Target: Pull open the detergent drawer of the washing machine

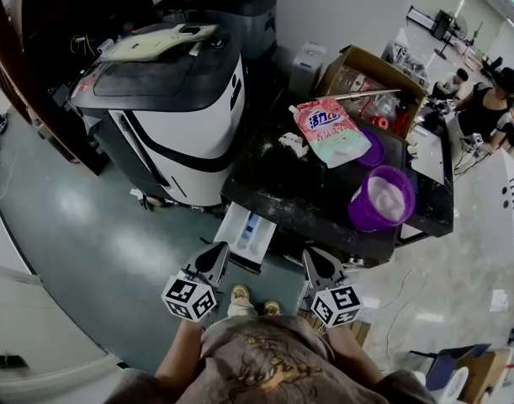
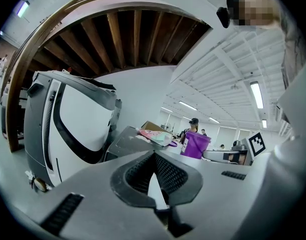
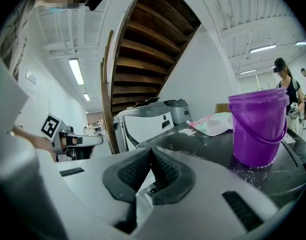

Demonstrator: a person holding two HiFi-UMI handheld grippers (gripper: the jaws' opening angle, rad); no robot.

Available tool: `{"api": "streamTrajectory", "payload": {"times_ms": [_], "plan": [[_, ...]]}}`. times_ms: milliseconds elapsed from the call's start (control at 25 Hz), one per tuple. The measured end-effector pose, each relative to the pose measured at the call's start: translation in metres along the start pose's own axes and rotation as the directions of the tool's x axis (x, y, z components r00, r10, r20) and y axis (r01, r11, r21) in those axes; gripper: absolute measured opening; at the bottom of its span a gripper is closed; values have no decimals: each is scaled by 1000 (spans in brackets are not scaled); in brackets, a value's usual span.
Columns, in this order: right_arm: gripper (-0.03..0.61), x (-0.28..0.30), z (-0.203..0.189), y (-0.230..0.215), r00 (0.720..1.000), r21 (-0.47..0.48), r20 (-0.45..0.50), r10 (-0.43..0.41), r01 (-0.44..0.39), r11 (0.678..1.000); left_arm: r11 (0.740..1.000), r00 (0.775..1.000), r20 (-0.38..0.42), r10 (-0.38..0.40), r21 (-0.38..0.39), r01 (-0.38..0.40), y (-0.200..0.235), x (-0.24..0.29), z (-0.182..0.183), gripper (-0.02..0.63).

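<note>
The washing machine [image 1: 324, 200] has a dark, powder-dusted top. Its white detergent drawer [image 1: 248, 236] stands pulled out from the front, towards me, with a blue insert showing inside. My left gripper [image 1: 214, 257] hovers just on the near side of the drawer, shut and empty, its ribbed pads [image 2: 165, 173] meeting at the tip [image 2: 154, 154]. My right gripper [image 1: 317, 261] hangs to the right of the drawer, in front of the machine's front edge. It is also shut with nothing held [image 3: 151, 150]. Neither gripper touches the drawer.
On the machine's top stand a purple bucket [image 1: 383, 197], a pink detergent pouch [image 1: 332, 131] and a cardboard box [image 1: 370, 78]. A large white and black appliance [image 1: 168, 99] stands to the left, beside a wooden staircase [image 3: 142, 49]. People work at desks at the far right [image 1: 488, 99].
</note>
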State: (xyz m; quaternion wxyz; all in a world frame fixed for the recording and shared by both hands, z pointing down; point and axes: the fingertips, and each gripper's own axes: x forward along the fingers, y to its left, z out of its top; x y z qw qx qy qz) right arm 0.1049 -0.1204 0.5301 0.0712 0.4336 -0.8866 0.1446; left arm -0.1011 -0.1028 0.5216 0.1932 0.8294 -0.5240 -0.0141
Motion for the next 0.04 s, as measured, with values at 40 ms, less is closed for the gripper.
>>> {"api": "streamTrajectory", "payload": {"times_ms": [40], "plan": [[0,0,0,0,1000,0,-1,1,-1,1000,1000,1000,-1,1,-2,-1,0,0,-1,21]]}}
